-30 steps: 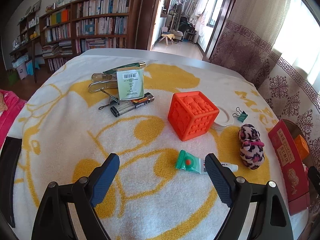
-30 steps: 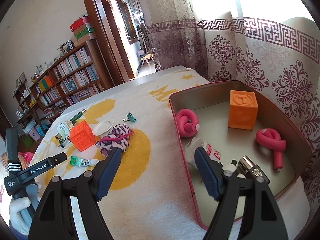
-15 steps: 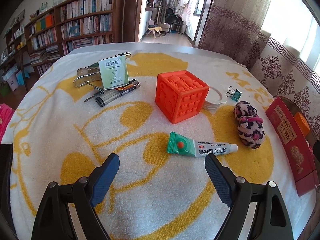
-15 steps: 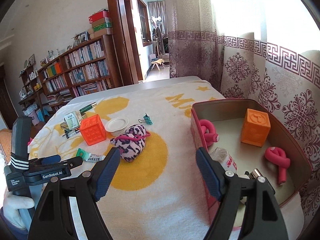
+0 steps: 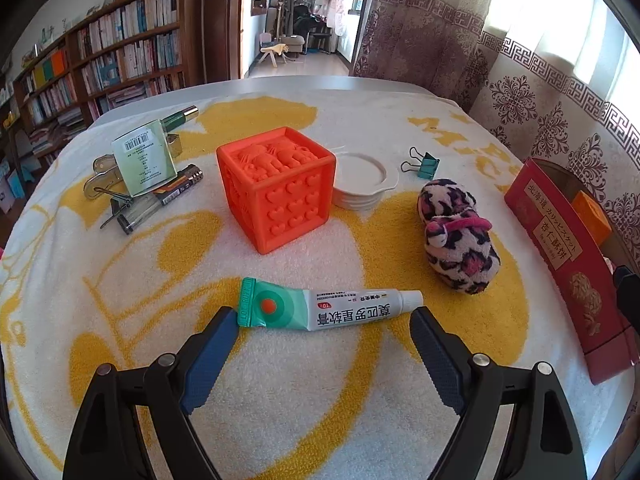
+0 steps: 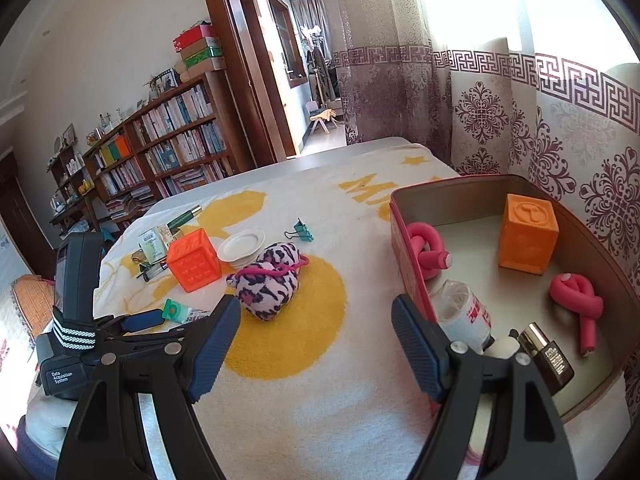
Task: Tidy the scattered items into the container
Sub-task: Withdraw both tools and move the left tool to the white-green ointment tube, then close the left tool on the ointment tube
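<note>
Left gripper held wide apart over the yellow-patterned white towel covering the tabletop.
Right gripper is likewise spread, tilted downward beside the red rectangular tin.

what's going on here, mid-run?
Tidy-up in progress. The left gripper is open, lined up over the green-and-white ointment tube on the towel; not gripped yet. The right gripper hangs open and empty beside the red tin, which already holds an orange block and pink curlers. The orange cube, plush toy and binder clip remain out.
</note>
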Motion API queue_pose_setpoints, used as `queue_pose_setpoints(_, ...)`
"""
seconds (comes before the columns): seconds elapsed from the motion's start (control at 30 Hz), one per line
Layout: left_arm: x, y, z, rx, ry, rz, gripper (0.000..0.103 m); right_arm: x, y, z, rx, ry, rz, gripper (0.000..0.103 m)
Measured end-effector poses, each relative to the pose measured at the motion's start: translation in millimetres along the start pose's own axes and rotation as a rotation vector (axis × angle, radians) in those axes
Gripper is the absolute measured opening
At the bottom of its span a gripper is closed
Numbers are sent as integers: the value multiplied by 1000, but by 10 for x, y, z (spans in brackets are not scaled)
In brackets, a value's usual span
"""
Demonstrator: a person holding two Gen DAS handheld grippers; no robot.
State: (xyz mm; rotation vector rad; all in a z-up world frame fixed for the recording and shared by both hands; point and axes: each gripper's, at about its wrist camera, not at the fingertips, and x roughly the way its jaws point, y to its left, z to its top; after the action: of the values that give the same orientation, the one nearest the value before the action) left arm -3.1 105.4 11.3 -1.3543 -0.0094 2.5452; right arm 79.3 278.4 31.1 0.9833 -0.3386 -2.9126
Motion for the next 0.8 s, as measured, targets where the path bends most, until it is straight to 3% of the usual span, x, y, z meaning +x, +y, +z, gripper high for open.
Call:
queue_pose_setpoints(0.1,20,-23,12,0,0,-7,102,14,-32,2,13,2,10,81)
queue_pose_setpoints(0.67,192,-155,112,29,31,49,102,75,-10,19,9,10,42,81)
queue_pose_setpoints(0.8,180,-119,112,15,25,30,102,72,14,25,3,9,37,81)
